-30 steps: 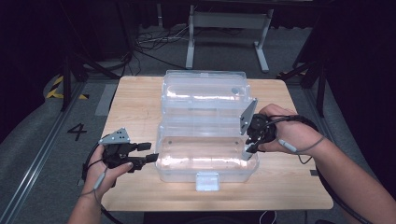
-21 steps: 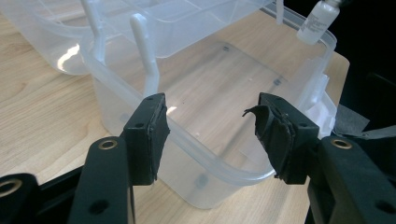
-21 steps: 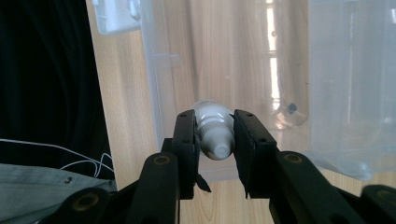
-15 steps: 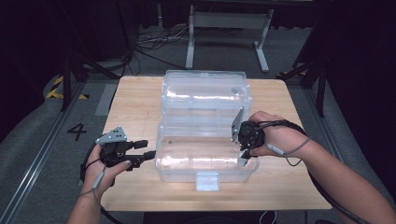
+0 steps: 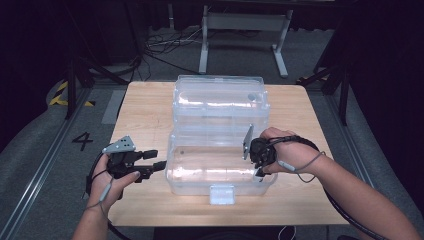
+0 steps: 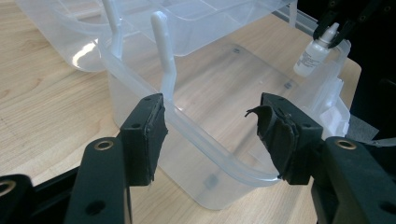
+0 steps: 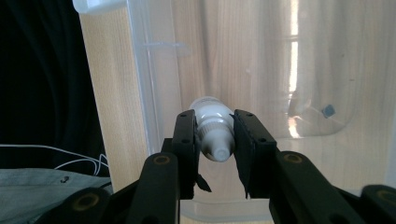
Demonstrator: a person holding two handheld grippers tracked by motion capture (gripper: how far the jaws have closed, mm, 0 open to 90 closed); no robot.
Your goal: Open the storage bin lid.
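Bottle (image 7: 212, 128) clamped in right gripper (image 7: 214, 133) over open bin (image 5: 220, 172), not yet released; left gripper (image 6: 210, 133) held wide, empty.

Light wood table (image 5: 150, 105) on grey carpet floor (image 5: 40, 135); white "4" (image 5: 82, 141) marked beside it, yellow-black hazard tape (image 5: 62, 92), cables (image 5: 165, 42), metal stand (image 5: 240, 30) behind; surroundings dark.

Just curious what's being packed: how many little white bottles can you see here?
1. The small white bottle is clamped between the right gripper jaws, hanging over the right end of the clear plastic bin. The bin's glare could hide others.
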